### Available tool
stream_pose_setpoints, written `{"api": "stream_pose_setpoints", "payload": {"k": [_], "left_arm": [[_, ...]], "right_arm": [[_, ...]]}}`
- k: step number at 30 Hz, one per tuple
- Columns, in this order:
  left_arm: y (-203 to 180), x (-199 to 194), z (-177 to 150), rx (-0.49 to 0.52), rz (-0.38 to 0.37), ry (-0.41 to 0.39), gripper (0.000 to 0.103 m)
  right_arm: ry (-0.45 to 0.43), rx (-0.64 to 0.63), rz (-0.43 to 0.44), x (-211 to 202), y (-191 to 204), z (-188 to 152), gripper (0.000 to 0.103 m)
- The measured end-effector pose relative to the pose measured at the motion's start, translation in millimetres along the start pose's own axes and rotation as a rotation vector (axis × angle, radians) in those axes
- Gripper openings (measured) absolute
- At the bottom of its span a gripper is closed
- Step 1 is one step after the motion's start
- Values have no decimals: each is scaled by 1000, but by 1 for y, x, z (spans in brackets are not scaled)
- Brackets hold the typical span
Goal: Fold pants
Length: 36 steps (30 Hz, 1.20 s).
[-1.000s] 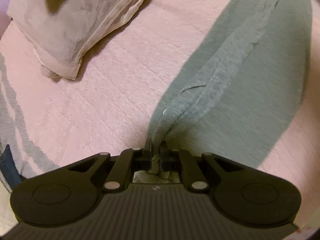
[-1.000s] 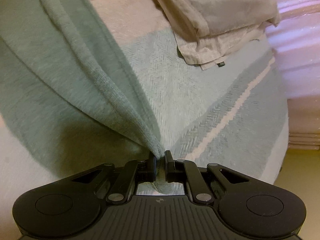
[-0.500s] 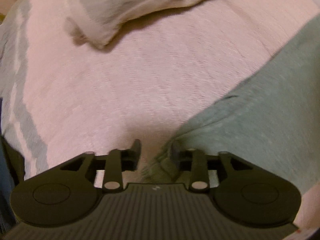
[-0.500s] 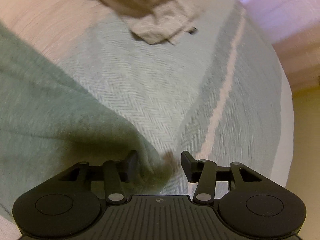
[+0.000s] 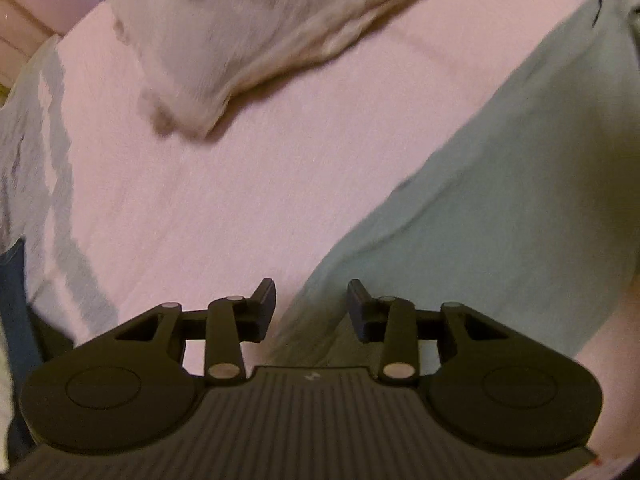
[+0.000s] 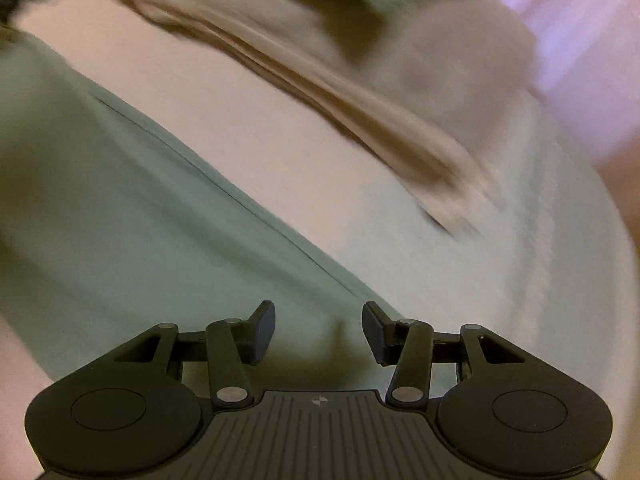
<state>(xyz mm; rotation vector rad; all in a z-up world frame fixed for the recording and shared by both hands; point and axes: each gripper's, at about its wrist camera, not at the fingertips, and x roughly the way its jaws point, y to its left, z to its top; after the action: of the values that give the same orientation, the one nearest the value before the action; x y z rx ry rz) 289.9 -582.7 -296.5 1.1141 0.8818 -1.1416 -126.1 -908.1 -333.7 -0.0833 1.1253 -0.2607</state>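
The grey-green pants (image 5: 500,208) lie flat on the pink bedspread (image 5: 256,184), filling the right half of the left wrist view. My left gripper (image 5: 311,300) is open just above the pants' near left corner, with nothing between its fingers. In the right wrist view the same pants (image 6: 120,216) spread across the left and centre, one straight edge running diagonally. My right gripper (image 6: 318,322) hangs open over the pants' near edge, holding nothing. Both views are blurred by motion.
A pale crumpled pillow (image 5: 256,28) lies at the back in the left wrist view. A beige folded cloth or pillow (image 6: 380,92) sits beyond the pants in the right wrist view. A striped light blanket (image 6: 500,264) covers the bed's right side, and a dark blue item (image 5: 14,304) stands at the far left.
Both grippers were shut on the pants' corners a second ago. They have opened and let go, and the pants now lie flat while both grippers lift away.
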Motion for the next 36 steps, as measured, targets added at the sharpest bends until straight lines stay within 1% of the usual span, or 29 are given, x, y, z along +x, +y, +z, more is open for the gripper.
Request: {"api": "stream_pose_setpoints", "payload": {"k": [2,4,6,7,8,9,10,11,12,13,14,16,18,19,20,22,23,25,27,30,31,33,36], "left_arm": [[-13,2,16,6,-35,-65,34],[-32,7,38,35,-75,-109,34],[-54,13,59,88,-119,-145,34],[-67,17,67,112,-127,-156,35],[-77,23,73,131,-139,-156,35],[-86,28,78,155,-151,-149,35],[-94,36,81,177,-152,-140,34],[-97,43,83,182,-155,-129,33],[-100,49,84,184,-163,-111,29],[-102,53,84,186,-155,-104,19],[-102,54,84,175,-143,-112,16],[-97,52,85,125,-132,-136,14],[-92,54,84,76,-121,-139,14],[-91,57,84,62,-114,-132,14],[-92,61,84,54,-106,-122,14],[-91,63,84,22,-96,-116,16],[-89,64,84,3,-97,-112,19],[-84,64,85,-24,-79,-103,24],[-80,61,86,-42,-74,-91,24],[-86,47,88,-21,-39,-92,24],[-90,42,91,-7,-37,-97,24],[-101,31,97,14,-38,-111,24],[-126,21,111,34,-61,-138,24]], "right_arm": [[-56,-42,99,14,23,21,45],[-84,-108,167,29,43,38,45],[-82,-189,198,46,59,49,45],[-71,-218,215,53,65,52,45],[-46,-241,228,61,69,54,44],[-16,-251,236,70,69,57,42],[3,-237,248,76,66,60,18],[15,-199,259,77,60,64,6],[5,-169,255,75,55,67,5],[-17,-145,236,72,50,72,4],[-31,-125,227,69,48,79,4],[-38,-99,216,73,44,84,5],[-40,-117,187,81,51,84,6],[-47,-111,173,85,53,84,13],[-59,-79,147,85,50,82,27],[-89,32,111,78,39,72,41],[-100,79,96,73,33,67,44],[-112,156,64,56,20,48,45],[-111,222,6,37,5,19,45],[-98,352,-68,7,-24,-29,45],[-87,406,-91,-1,-36,-47,45],[-37,530,-128,-13,-63,-85,45],[7,715,-180,-25,-100,-143,45]]}}
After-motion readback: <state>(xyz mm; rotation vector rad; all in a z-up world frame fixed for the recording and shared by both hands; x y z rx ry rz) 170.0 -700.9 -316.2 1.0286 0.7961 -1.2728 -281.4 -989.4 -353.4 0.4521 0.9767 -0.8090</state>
